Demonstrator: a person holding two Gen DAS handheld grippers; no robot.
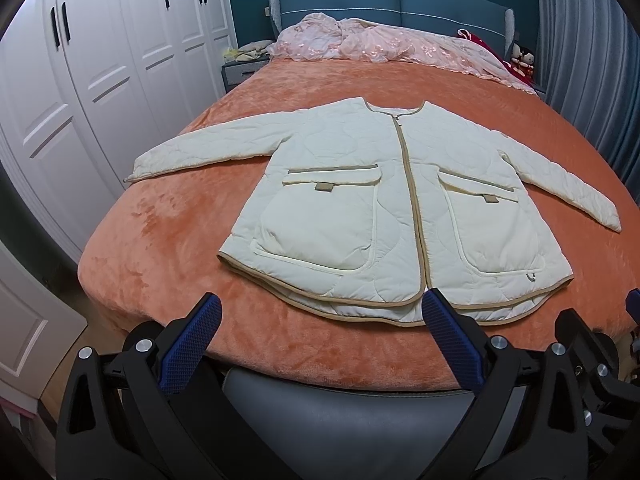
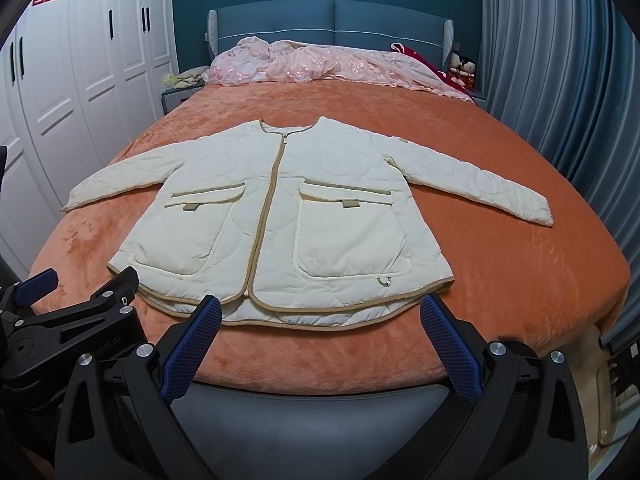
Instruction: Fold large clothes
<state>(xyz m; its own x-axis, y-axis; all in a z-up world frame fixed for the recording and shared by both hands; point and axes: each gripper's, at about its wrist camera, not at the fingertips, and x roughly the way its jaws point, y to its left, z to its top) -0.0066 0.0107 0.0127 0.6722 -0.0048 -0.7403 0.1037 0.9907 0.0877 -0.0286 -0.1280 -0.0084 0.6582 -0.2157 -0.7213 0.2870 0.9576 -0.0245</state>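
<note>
Left gripper (image 1: 320, 308) and right gripper (image 2: 320, 308) hover agape, empty. Jacket (image 1: 384, 204) lies ahead, hem nearest, zipper running away; both seem equally near.

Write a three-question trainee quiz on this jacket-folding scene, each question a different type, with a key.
1. True or false: the cream jacket lies spread flat on the orange blanket with both sleeves stretched out to the sides.
2. Multiple choice: the left gripper and right gripper are (A) both clamped on the hem, (B) both open and holding nothing, (C) one open, one shut on a sleeve.
3. Short answer: what lies heaped at the far end of the bed, against the blue headboard?

Key
1. True; the front zip is closed too.
2. B
3. Pink bedding, bunched up.
</note>
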